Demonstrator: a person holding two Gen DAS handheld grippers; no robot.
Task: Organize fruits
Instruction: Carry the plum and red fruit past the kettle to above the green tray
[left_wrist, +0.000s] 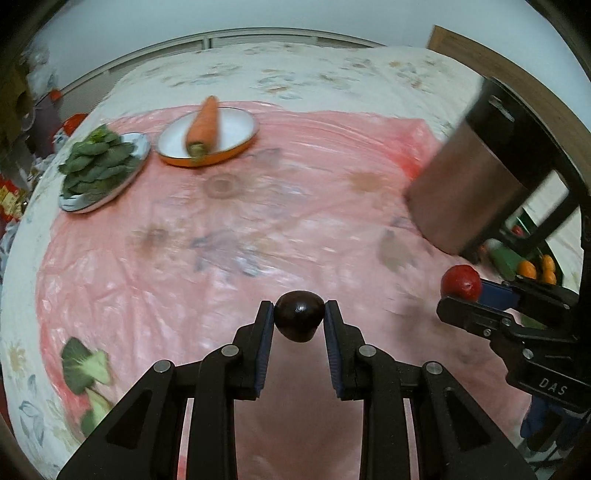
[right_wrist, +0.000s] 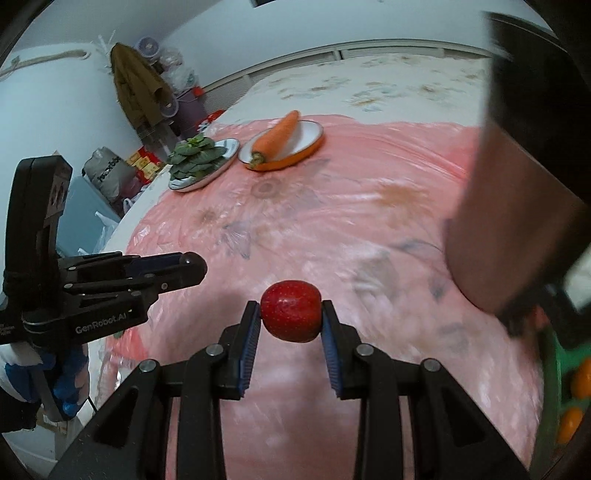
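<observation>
Both grippers hang above the pink plastic sheet (left_wrist: 280, 206) that covers the flowered bedspread. The left gripper (left_wrist: 299, 320) has its two fingers closed against a small dark fruit (left_wrist: 299, 315), perhaps a plum, though the blur makes that hard to say. The right gripper (right_wrist: 291, 318) pinches a red apple (right_wrist: 291, 311) between its blue pads. At the sheet's far edge an orange-rimmed plate (right_wrist: 312, 138) carries a carrot (right_wrist: 277, 133), and just beside it a metal plate (right_wrist: 226, 147) is heaped with green leaves (right_wrist: 195, 157). A loose leafy sprig (left_wrist: 86, 365) lies at the sheet's near left corner. A brown cylinder (left_wrist: 476, 177) looms at the sheet's right, partly hiding a green basket (right_wrist: 550, 384) with oranges (right_wrist: 580, 378).
</observation>
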